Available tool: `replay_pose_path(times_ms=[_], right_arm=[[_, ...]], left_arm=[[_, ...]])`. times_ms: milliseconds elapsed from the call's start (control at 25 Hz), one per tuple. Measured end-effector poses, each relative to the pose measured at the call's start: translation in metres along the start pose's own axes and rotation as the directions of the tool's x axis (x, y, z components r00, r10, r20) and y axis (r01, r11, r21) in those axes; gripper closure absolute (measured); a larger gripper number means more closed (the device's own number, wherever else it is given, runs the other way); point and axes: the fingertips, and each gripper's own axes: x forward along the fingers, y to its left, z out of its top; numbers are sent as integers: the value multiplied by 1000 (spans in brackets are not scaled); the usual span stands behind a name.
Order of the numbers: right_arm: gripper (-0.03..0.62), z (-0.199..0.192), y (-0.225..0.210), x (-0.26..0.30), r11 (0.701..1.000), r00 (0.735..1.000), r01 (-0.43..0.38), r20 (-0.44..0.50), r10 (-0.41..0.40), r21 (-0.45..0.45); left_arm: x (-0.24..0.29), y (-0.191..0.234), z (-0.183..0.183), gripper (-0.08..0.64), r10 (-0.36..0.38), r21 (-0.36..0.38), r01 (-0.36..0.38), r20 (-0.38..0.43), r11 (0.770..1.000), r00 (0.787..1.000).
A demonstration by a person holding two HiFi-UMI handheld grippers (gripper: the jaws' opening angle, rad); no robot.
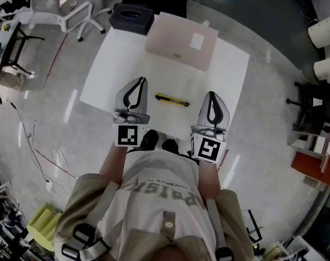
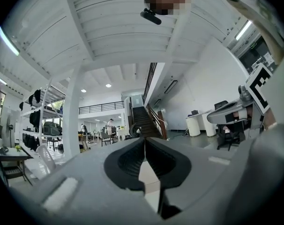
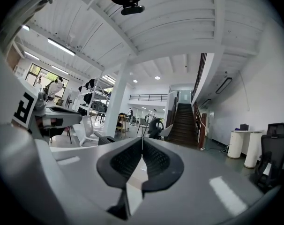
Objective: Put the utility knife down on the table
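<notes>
Utility knife [image 1: 172, 99] between left hand-held gripper [image 1: 141, 80] and right hand-held gripper [image 1: 211, 93]

utility knife [image 1: 172, 99] blade too small to tell, white cylinder [image 1: 323, 32] cut by right edge

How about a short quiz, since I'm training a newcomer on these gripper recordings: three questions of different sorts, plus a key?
1. True or false: the utility knife lies on the white table, touched by neither the left gripper nor the right gripper.
2. The left gripper's jaws are: A) wide apart; B) together, nothing between them; C) clamped on the knife.
3. Fill in: the flat box at the table's far edge is pale ___.

Key: 1 true; 2 B; 3 pink.
</notes>
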Motion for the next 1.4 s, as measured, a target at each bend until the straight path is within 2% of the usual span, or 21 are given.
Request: replay_pose_path(times_ms=[160,320,720,1400], right_arm=[[591,1,2,2,1000,1000,-9,2,9,9],[591,17,8,5,998,999,-19,36,17,57],[591,18,11,4,999,997,-30,70,28,22],[592,29,19,8,995,995,-53,91,46,79]], left_arm=[[2,3,3,551,14,15,-14,8,1000,1000],[4,-1,7,551,-2,11,2,-1,1000,1000],[6,-12,22,551,-41,14,40,48,999,998],[5,-19,23,552,-58,32,56,47,998,997]])
